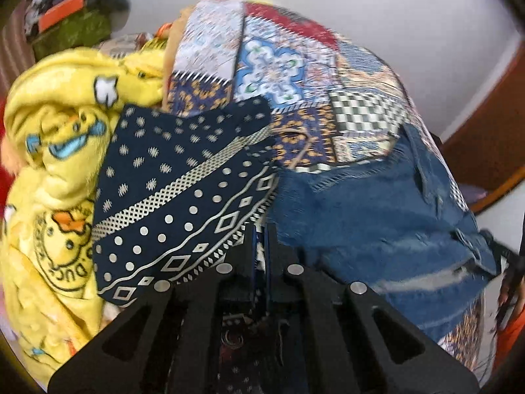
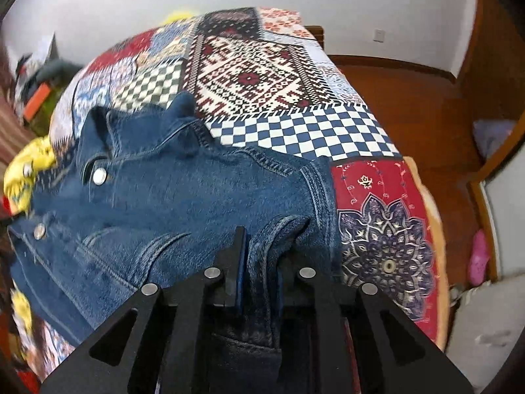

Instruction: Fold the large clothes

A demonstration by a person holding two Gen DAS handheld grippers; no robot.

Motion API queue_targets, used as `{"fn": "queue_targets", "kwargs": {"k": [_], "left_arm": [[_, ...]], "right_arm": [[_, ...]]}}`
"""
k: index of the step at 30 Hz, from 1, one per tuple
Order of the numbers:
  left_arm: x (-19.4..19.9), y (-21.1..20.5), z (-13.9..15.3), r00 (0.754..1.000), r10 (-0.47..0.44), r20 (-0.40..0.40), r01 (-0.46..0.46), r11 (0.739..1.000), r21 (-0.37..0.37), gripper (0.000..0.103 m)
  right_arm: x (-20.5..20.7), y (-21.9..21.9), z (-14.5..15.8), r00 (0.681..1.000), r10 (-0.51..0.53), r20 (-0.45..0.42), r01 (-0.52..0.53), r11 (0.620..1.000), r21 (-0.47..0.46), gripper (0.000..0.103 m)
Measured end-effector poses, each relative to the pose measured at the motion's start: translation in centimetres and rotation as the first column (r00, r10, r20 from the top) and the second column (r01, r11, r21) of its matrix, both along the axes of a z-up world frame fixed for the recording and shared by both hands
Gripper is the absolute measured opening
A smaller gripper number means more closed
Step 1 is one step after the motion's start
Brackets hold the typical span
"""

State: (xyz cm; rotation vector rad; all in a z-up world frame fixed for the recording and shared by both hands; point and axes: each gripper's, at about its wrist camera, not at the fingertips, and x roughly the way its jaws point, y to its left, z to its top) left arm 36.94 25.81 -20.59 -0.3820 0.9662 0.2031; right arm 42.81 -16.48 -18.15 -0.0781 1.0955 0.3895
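Note:
A blue denim jacket [image 2: 170, 197] lies on a bed covered with a patchwork quilt [image 2: 256, 75]. My right gripper [image 2: 259, 259] is shut on a bunched fold of the jacket's denim near its right edge. In the left wrist view the jacket [image 1: 377, 216] lies right of centre. My left gripper [image 1: 261, 239] is shut, and between its jaws is what looks like the edge of a navy patterned cloth [image 1: 170, 197] with white dots and diamonds that lies partly over the jacket's left side. The fingertips are partly hidden by cloth.
A yellow duck-print fleece blanket [image 1: 55, 170] is heaped to the left on the bed. The patchwork quilt [image 1: 295, 75] runs back toward a white wall. A wooden floor [image 2: 420, 105] lies right of the bed, with pink slippers [image 2: 479, 256]. Clutter sits at the far left [image 1: 65, 13].

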Motion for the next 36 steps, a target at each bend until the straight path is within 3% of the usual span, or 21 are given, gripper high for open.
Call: {"fn": "queue_targets", "kwargs": {"k": [3, 5, 7, 8, 10, 14, 19, 26, 30, 36], "left_arm": [[-1.2, -1.8, 2.3, 0.999, -0.046, 0.016, 0.045, 0.996, 0.074, 0.005], [-1.8, -2.9, 3.4, 0.997, -0.074, 0.023, 0.071, 0.992, 0.104, 0.017], [-2.6, -4.3, 4.5, 0.994, -0.107, 0.026, 0.103, 0.985, 0.137, 0.028], [-3.0, -5.0, 4.9, 0.992, -0.125, 0.026, 0.120, 0.981, 0.153, 0.037], [-3.7, -6.6, 5.6, 0.987, -0.157, 0.026, 0.149, 0.972, 0.181, 0.051], [-4.9, -9.5, 6.0, 0.977, -0.211, 0.028, 0.203, 0.963, 0.174, 0.062], [-5.6, -12.8, 4.4, 0.966, -0.258, -0.020, 0.258, 0.954, 0.151, 0.064], [-5.2, -15.9, 0.7, 0.953, -0.290, -0.086, 0.300, 0.944, 0.141, 0.065], [-4.2, -16.8, -0.3, 0.957, -0.278, -0.079, 0.289, 0.931, 0.222, 0.068], [-1.3, -16.5, -1.0, 0.958, -0.280, -0.059, 0.285, 0.918, 0.277, 0.073]], "right_arm": [[-0.9, -0.4, 1.6, 1.000, 0.027, 0.006, -0.027, 0.999, -0.026, 0.020], [-1.5, -0.4, 2.7, 0.999, 0.030, 0.030, -0.029, 0.999, -0.029, 0.030], [-2.5, -1.0, 4.2, 0.995, -0.002, 0.102, 0.009, 0.998, -0.063, 0.068], [-2.8, -1.1, 4.7, 0.989, -0.017, 0.147, 0.028, 0.997, -0.073, 0.075], [-4.2, -2.1, 6.3, 0.974, -0.032, 0.225, 0.050, 0.996, -0.075, 0.075], [-6.8, -2.9, 7.6, 0.974, -0.007, 0.228, 0.019, 0.998, -0.052, 0.075], [-10.2, -1.6, 7.1, 0.978, 0.084, 0.192, -0.080, 0.996, -0.025, 0.075], [-13.4, 2.3, 3.0, 0.979, 0.179, 0.096, -0.182, 0.983, 0.018, 0.075], [-13.3, 4.6, 0.4, 0.977, 0.205, 0.048, -0.205, 0.979, -0.004, 0.075], [-11.5, 6.9, -0.2, 0.974, 0.190, 0.121, -0.182, 0.981, -0.072, 0.075]]}}
